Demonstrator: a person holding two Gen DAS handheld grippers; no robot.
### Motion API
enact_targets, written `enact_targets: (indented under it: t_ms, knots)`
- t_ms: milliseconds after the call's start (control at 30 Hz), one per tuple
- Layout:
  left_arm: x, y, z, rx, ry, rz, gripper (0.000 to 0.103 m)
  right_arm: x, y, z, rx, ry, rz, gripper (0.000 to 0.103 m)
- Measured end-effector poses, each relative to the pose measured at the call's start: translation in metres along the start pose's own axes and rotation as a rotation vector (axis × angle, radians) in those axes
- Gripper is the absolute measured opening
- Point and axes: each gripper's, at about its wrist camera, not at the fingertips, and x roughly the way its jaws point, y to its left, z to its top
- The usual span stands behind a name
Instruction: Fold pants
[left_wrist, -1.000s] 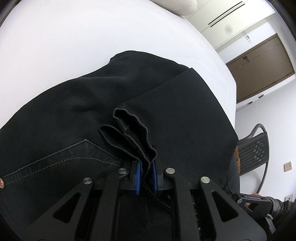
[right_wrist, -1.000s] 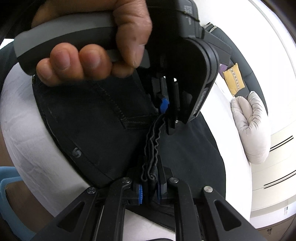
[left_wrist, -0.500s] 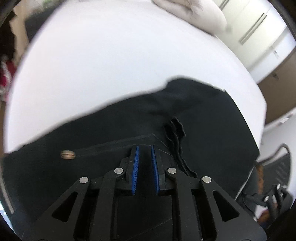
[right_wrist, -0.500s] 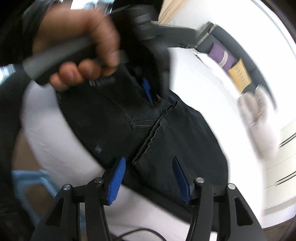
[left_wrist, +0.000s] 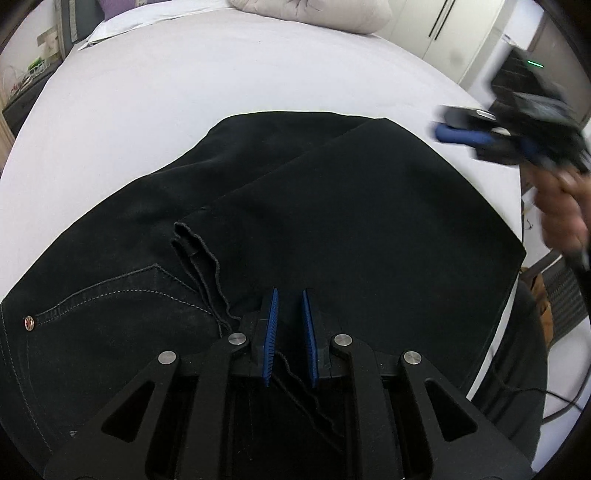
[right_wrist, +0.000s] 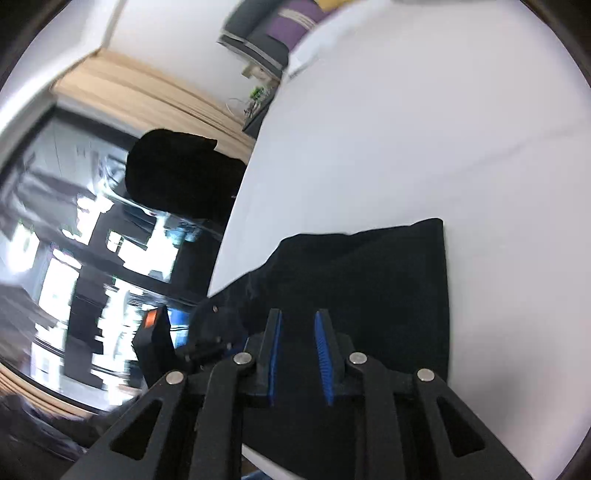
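A pair of black denim pants (left_wrist: 295, 206) lies folded once on a white-sheeted bed (left_wrist: 184, 92), its leg hems doubled back to rest by the waistband and the stitched back pocket.

In the left wrist view, the left hand-held gripper (left_wrist: 290, 332) hovers low over the pants. Its blue ribbed pads sit close together with a narrow slot between them and clamp nothing; the wavy hem edge (left_wrist: 199, 254) lies just left of them. A copper rivet (left_wrist: 28, 322) shows far left of the pads. Ahead, the fold edge of the pants runs across the bed. To the far right, blurred, a person's hand (left_wrist: 561, 206) carries the right hand-held gripper (left_wrist: 465, 134) beyond the right edge of the cloth.

The step in hand looks like reaching for new grips for the second fold. To do it well, each hand-held gripper should pinch all layers at one end of the bundle, lift evenly, and lay that end square on the other.

The right wrist view shows its own hand-held gripper (right_wrist: 297, 350) over a corner of the pants, its pads a little apart and having just been closing, with nothing between them. Only this view shows the square corner of the folded cloth ahead and right of the pads and the room to the left beyond the bed edge. Only the left view shows the pocket, hems and a grey pillow (left_wrist: 310, 14).
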Motion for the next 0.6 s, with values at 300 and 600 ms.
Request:
enact_targets:
  t_ms: [300, 600]
  knots:
    - [0.013, -0.001, 0.002, -0.006, 0.004, -0.006, 0.013, 0.033, -0.046, -0.005, 0.07, 0.15, 0.035, 0.008]
    - [0.01, 0.014, -0.01, -0.013, -0.012, -0.012, 0.013, -0.012, -0.023, -0.082, -0.035, 0.25, 0.005, 0.019]
